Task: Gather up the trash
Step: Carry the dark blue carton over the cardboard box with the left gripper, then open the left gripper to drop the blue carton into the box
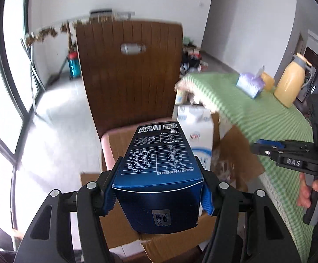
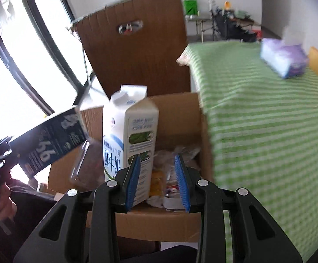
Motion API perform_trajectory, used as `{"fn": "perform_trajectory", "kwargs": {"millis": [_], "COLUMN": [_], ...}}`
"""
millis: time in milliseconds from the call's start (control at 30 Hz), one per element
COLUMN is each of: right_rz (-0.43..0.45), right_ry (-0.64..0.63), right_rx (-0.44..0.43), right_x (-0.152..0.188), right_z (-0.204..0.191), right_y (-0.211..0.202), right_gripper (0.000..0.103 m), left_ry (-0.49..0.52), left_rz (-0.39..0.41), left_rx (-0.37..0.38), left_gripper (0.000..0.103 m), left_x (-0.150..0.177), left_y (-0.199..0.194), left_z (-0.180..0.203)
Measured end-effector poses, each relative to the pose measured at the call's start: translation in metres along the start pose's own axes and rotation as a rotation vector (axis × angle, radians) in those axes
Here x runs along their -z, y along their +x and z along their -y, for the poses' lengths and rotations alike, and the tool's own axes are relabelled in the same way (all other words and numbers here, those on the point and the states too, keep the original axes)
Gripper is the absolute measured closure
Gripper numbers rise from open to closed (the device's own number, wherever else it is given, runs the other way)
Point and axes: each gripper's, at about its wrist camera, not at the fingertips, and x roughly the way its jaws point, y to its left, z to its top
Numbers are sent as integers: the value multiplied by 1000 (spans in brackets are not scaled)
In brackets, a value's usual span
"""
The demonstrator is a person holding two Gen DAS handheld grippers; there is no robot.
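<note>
Left gripper (image 1: 159,188) is clamped on a dark blue carton (image 1: 159,164) over the open cardboard box (image 2: 180,118) on the chair, milk carton (image 2: 130,135) standing inside it, right gripper (image 2: 159,182) spread apart holding nothing, beside the green-clothed worktop's (image 2: 268,131) edge.

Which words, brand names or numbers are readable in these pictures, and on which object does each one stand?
"hello leiboo": silver sticker on the blue box in the left claw.
"Omega-3", "≥30%": table on that box; the other rows are too small.
"DAS": right claw.
"鲜牛奶": milk carton; its smaller print is blurred.
</note>
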Motion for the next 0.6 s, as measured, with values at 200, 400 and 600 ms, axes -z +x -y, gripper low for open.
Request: {"fn": "perform_trajectory", "kwargs": {"millis": [200,400,600], "right_rz": [-28,72,93], "right_ry": [13,123,123], "right_rx": [17,52,91], "right_x": [-7,-17,-22], "right_z": [-1,29,45], "right_y": [25,-2,-23], "right_gripper": [70,70,70], "left_ry": [13,66,125], "left_rz": [11,-16,-124], "left_rx": [60,217,284], "left_gripper": [45,45,45], "left_x": [-2,-13,-23], "left_y": [-5,13,64], "left_z": [7,54,108]}}
